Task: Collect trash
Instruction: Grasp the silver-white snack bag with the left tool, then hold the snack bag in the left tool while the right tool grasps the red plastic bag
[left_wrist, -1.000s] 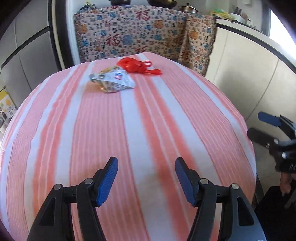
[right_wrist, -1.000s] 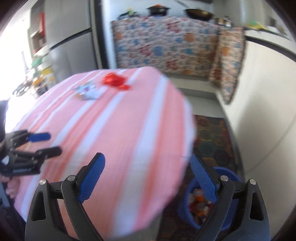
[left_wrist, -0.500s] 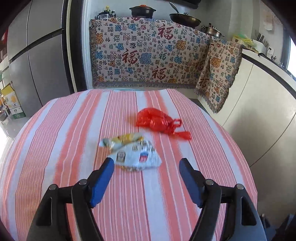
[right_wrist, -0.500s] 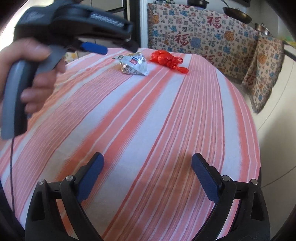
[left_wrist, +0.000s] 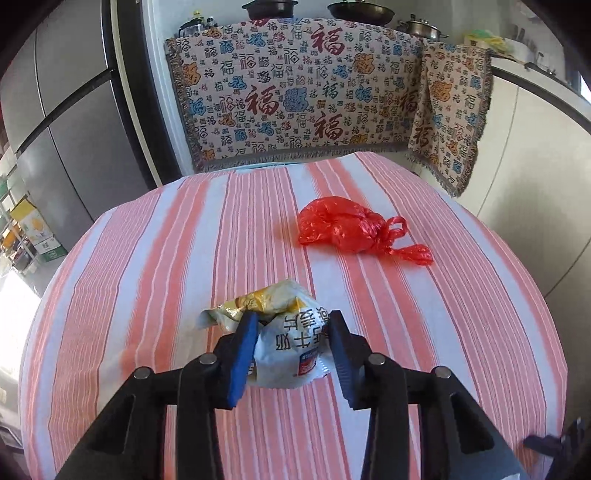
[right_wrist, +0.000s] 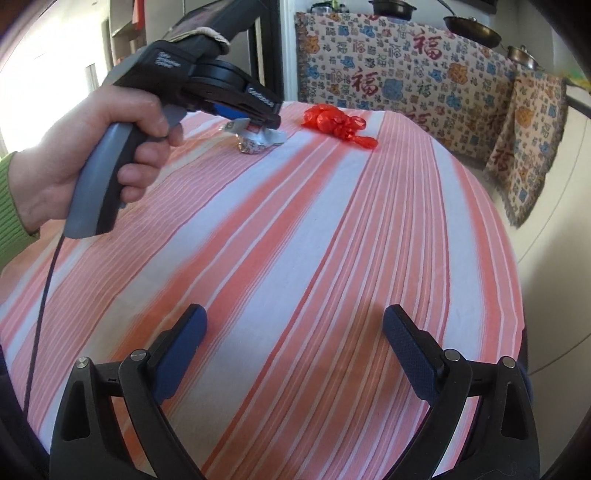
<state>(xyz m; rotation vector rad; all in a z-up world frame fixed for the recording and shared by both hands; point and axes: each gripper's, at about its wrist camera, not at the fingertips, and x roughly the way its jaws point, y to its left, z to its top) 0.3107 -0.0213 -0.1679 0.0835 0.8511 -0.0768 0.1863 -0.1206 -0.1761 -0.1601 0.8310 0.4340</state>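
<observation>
Since earlier, left hand-held gripper (left_wrist: 291, 347) advanced and clenched on crumpled snack wrapper (left_wrist: 284, 339), near red bag (left_wrist: 343, 229) on surface (left_wrist: 147, 258); light, crushable, grip mid-body; right hand-held gripper (right_wrist: 295, 339) released

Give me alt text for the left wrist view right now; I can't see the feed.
The left gripper is shut on a crumpled white and yellow snack wrapper lying on a table covered in a pink and white striped cloth. Farther back to the right lies a knotted red plastic bag, untouched.
</observation>
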